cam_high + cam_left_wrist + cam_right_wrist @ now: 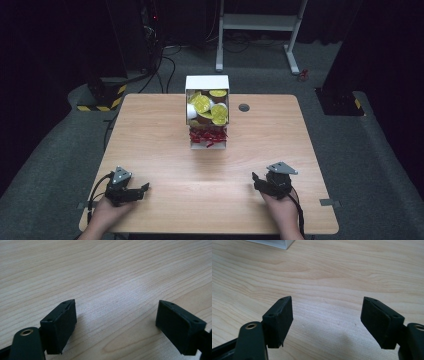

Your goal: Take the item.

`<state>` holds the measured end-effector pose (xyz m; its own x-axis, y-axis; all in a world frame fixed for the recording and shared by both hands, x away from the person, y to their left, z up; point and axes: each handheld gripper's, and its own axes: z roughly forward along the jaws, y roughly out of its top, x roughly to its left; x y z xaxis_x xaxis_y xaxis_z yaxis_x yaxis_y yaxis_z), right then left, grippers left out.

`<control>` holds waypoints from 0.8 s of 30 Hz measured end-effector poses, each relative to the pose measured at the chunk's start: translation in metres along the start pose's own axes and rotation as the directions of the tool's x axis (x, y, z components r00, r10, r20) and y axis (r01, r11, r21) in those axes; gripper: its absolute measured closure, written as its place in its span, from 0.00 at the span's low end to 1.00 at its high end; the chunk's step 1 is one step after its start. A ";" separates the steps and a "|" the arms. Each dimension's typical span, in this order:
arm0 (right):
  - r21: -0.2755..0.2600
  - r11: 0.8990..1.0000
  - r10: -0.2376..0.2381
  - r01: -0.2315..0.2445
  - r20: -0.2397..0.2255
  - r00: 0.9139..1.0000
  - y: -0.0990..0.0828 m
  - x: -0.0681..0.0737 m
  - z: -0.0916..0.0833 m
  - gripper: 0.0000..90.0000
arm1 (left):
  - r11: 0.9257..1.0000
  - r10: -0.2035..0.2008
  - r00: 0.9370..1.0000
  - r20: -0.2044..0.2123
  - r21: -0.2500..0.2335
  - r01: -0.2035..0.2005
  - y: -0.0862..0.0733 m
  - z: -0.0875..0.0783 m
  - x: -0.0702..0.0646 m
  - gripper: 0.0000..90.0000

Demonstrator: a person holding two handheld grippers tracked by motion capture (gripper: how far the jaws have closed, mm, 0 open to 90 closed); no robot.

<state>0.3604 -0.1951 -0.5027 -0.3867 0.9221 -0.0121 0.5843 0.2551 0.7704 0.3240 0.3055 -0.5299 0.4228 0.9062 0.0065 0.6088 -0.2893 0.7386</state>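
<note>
1. Your likely target is the white box (207,111), which sits at twelve o'clock on the table (165,195), past centre toward the far edge. It is open and loaded with yellow round packets (219,113) above and red shredded filler (207,136) spilling at its near, six o'clock end.
2. I judge it a light cardboard box: stiff at the walls, easy to dent, and the loose contents will shift or tip out if you tilt it. Take hold of a bare side wall at three or nine o'clock, not the filler.
3. The packets carry a printed mark, but it is too small to read; no other writing is legible.
4. Your left gripper (131,191) rests at seven o'clock, jaws wide apart over bare wood, holding nothing.
5. Your right gripper (261,183) rests at five o'clock, jaws likewise spread and empty; a white corner of the box (273,243) shows at the top of the right gripper view.
</note>
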 end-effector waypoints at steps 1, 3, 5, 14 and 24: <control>-0.008 1.000 -0.007 0.007 -0.001 1.000 0.001 0.001 -0.001 0.32 | 1.000 0.000 1.000 0.000 0.000 0.000 0.000 0.000 0.000 0.19; -0.021 0.999 -0.026 0.026 -0.007 1.000 0.001 0.003 -0.002 0.35 | 1.000 0.000 1.000 0.000 0.000 0.000 0.000 0.000 0.000 0.19; -0.028 0.999 -0.030 0.030 -0.012 0.999 0.002 0.005 -0.004 0.37 | 1.000 0.000 1.000 0.000 0.000 0.000 0.000 0.000 0.000 0.19; -0.051 0.998 -0.048 0.045 -0.058 0.997 0.005 0.010 -0.008 0.43 | 1.000 0.001 1.000 0.000 -0.001 -0.001 0.000 0.000 0.000 0.19; -0.042 0.997 -0.067 0.065 -0.069 0.995 0.019 0.015 -0.004 0.44 | 1.000 0.000 1.000 -0.001 0.003 0.000 0.000 0.000 0.000 0.19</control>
<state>0.3628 -0.1775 -0.4862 -0.4738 0.8804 -0.0197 0.5276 0.3017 0.7941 0.3236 0.3054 -0.5299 0.4219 0.9066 0.0067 0.6111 -0.2898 0.7366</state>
